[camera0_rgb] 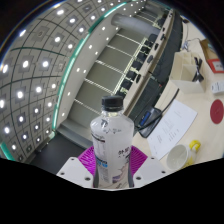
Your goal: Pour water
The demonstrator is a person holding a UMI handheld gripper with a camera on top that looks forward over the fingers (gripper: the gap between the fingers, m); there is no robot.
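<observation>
- Bottle [112, 140]: clear plastic, upright, filling the near middle of the view. Dark screw cap on top, ribbed rounded shoulders, a clear wrap label with small dark print across the body. The water level inside cannot be read.
- Position of bottle: between the two fingers, its lower body in front of the pads [92, 160], which show magenta at either side of it. Its base is hidden, so what it rests on cannot be told.
- Gripper [112, 165]: fingers close about the bottle's lower part, with pad visible at both sides. Whether both pads press on the plastic or a gap remains cannot be told.
- Glasses [153, 120]: dark-framed, just right of the bottle, lying on the paper.
- Paper [178, 125]: white sheet with faint print, lying on the table to the right, beyond the fingers.
- Cup [176, 157]: small, white, open mouth, right of the bottle and nearer than the paper.
- Yellow object [194, 146]: small, just beside the cup; kind unclear.
- Table [205, 130]: pale top, carrying paper, cup and further small items at the far right, among them a red round one [217, 87].
- Beyond: a tilted ceiling with rows of round lights [35, 70] and a green strip [62, 85] along its edge.
</observation>
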